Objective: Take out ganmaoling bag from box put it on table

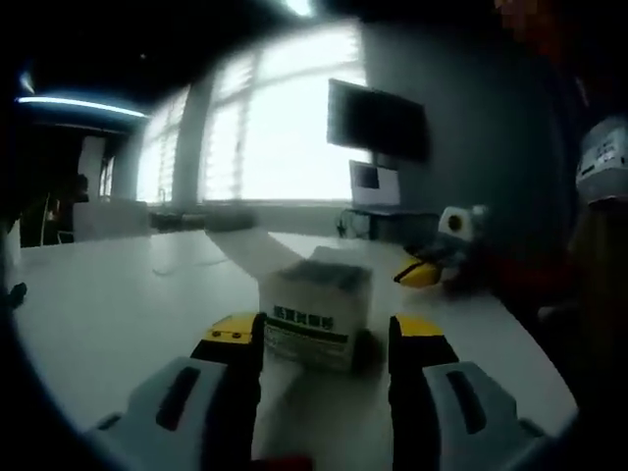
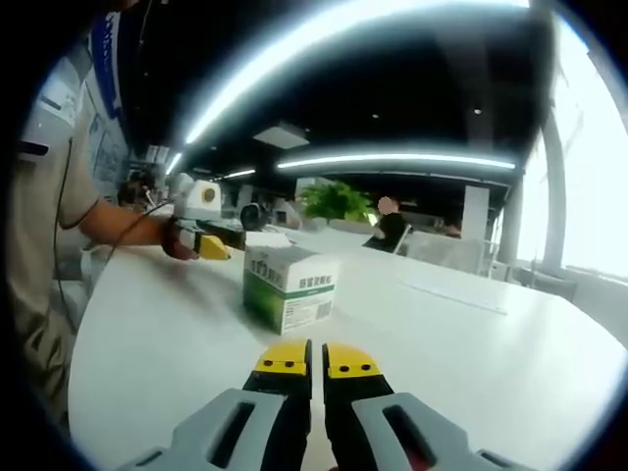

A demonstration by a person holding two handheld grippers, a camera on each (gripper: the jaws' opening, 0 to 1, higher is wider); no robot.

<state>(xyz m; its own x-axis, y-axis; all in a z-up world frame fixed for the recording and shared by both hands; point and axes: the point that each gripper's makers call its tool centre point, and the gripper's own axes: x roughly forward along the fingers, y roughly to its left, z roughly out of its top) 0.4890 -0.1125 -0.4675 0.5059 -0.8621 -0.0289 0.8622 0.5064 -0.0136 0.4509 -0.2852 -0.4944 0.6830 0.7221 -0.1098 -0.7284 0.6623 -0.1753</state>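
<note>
**Box unopened, both grippers short of it**

On the white table (image 2: 471, 353), the small white cardboard medicine box with green printing (image 2: 290, 287) stands upright, and it is the landmark for everything else. The ganmaoling bag is presumably inside it; no bag is visible, and the pictures are too blurred to tell whether a flap is lifted, though a pale strip rises behind the box in the left gripper view.

Your left gripper (image 1: 326, 339), grey with yellow-tipped jaws, is spread wide and holds nothing. The box (image 1: 316, 312) sits just beyond and between its tips, seemingly not touched. Your right gripper (image 2: 317, 361) has its jaws nearly together with a thin gap showing, nothing between them, and it is near the box but clearly apart from it. In the right gripper view the other gripper (image 2: 204, 228) shows beyond the box, in a person's hand.

Watch these risks, as judgements only:
- The box looks light; a one-sided push would slide or tip it.
- Clamping it hard with the left jaws could crush the carton and pinch the bag inside.
- The right jaws look too narrow to take a flap without widening.
- Pulling the bag with the box unbraced would lift the box too.
</note>
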